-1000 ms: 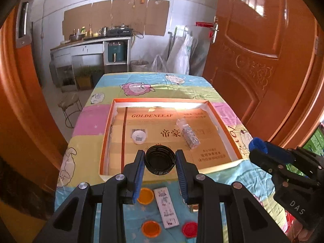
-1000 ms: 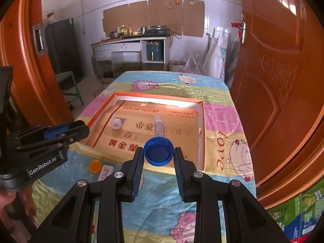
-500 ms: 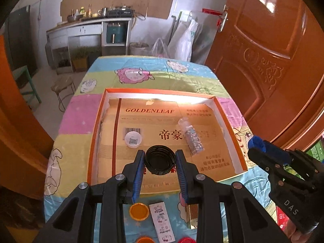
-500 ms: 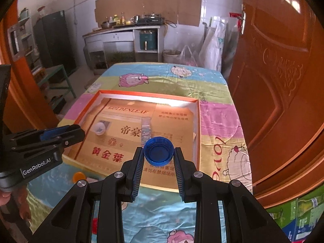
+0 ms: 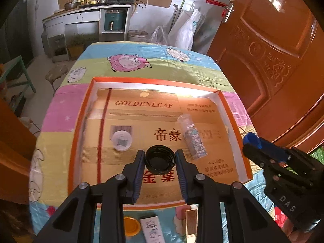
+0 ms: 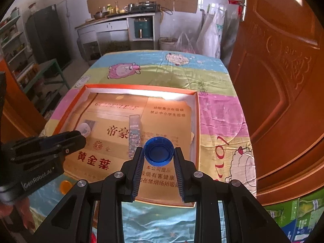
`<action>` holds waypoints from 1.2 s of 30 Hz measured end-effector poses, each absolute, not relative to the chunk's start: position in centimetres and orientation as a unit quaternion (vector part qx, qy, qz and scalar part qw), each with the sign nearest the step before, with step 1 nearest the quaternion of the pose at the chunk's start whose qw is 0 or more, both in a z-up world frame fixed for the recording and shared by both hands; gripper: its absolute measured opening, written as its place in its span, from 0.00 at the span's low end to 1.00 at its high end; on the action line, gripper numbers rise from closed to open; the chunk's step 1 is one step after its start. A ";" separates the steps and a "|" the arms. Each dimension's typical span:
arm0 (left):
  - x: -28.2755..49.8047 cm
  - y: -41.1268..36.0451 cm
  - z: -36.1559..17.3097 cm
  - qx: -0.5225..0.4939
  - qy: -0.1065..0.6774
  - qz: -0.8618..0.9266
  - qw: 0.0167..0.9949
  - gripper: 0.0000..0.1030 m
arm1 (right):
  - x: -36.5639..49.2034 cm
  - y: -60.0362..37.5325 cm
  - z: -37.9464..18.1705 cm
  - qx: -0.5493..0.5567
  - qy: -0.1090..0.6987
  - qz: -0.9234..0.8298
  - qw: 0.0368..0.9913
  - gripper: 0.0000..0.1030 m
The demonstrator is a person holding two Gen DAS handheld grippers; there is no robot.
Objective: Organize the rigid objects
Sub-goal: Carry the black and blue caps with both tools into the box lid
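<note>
Left wrist view: left tongs [image 5: 160,160] clamped narrowly on a black cap [image 5: 160,160], open side toward the camera, pads pressing its rim on both sides. Compared with a second ago, the cap has travelled from over the near wall of the tray [image 5: 232,111] to well inside it; the card floor now fills the space behind the cap. An orange cap [image 5: 131,225], a small white box [image 5: 152,230] and a tan box [image 5: 191,221] on the tabletop [image 5: 141,66], formerly in plain sight under the tongs, have slid to the bottom edge of the view.

Already in the tray: white lid [image 5: 121,141] to the left, glitter tube [image 5: 193,137] lying flat to the right. The black cap sits between them in the picture, apparently not yet resting on the floor.

Right wrist view: right tongs [image 6: 159,154] gripped the same way on a blue cap [image 6: 159,151], hollow side to the camera. It too has advanced, from over the tabletop short of the tray to above the tray's right half, just right of the tube. Grip width on both tools unchanged over the interval.

Judgement: both caps are in the carry-in phase and nearly over drop spots. Remaining: lower, release. Several items outside the tray are still to be collected. Risk: a cap released from a height may roll or knock the tube.
</note>
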State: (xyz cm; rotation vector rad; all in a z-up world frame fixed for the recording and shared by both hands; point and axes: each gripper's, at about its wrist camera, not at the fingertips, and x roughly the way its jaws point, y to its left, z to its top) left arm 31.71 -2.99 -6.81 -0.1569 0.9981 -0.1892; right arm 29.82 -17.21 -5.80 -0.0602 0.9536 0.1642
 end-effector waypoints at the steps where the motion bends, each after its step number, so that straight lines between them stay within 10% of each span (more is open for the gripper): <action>1: 31.7 -3.1 -6.9 -0.074 0.476 -0.091 0.872 0.30 | 29.9 -17.3 -6.0 -0.026 0.460 0.078 0.884 0.30; 36: 33.1 -4.2 -12.2 -0.078 0.488 -0.093 0.864 0.30 | 32.4 -17.7 -12.7 -0.025 0.515 0.065 0.854 0.30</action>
